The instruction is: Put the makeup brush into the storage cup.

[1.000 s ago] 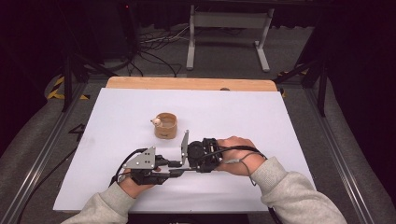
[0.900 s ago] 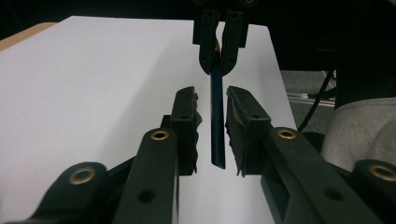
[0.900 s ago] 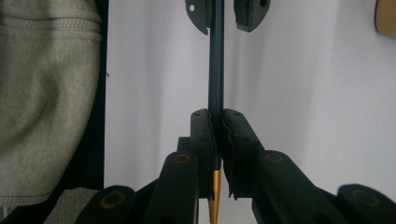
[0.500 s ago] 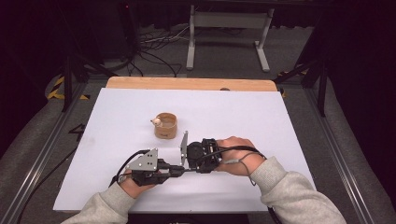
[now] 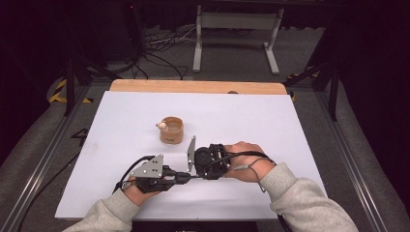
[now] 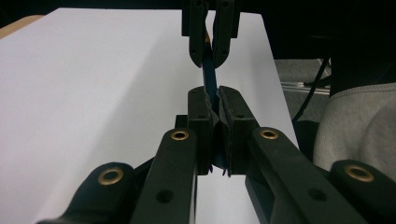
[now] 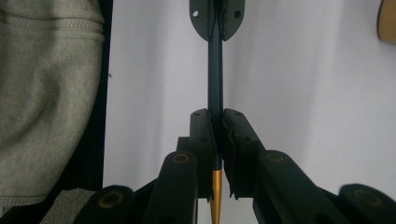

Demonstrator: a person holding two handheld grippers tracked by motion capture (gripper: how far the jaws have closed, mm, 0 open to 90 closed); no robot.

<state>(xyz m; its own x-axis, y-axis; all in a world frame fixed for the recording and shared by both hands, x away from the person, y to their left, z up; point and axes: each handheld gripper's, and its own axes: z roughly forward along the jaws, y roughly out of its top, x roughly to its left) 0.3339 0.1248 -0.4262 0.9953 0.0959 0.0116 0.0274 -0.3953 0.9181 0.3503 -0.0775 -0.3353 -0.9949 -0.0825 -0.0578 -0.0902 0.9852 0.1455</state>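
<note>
A slim dark blue pen [image 7: 215, 70] with an orange-gold end [image 7: 215, 196] is held level just above the white table top, between both grippers. My left gripper [image 6: 212, 100] is shut on one end of the pen [image 6: 210, 77]. My right gripper [image 7: 215, 126] is shut on the other end, with the gold part behind its pads. The two face each other tip to tip near the table's front edge: the left gripper [image 5: 186, 178] points right and the right gripper [image 5: 197, 173] points left. The pen [image 5: 191, 177] shows as a short dark stretch between them.
A small round wooden cup [image 5: 170, 129] with a pale little thing on its rim stands just beyond the grippers, mid-table. The white sheet [image 5: 270, 121] covers a wooden board. Grey sleeves come in from the bottom. Cables and a metal stand lie on the floor behind.
</note>
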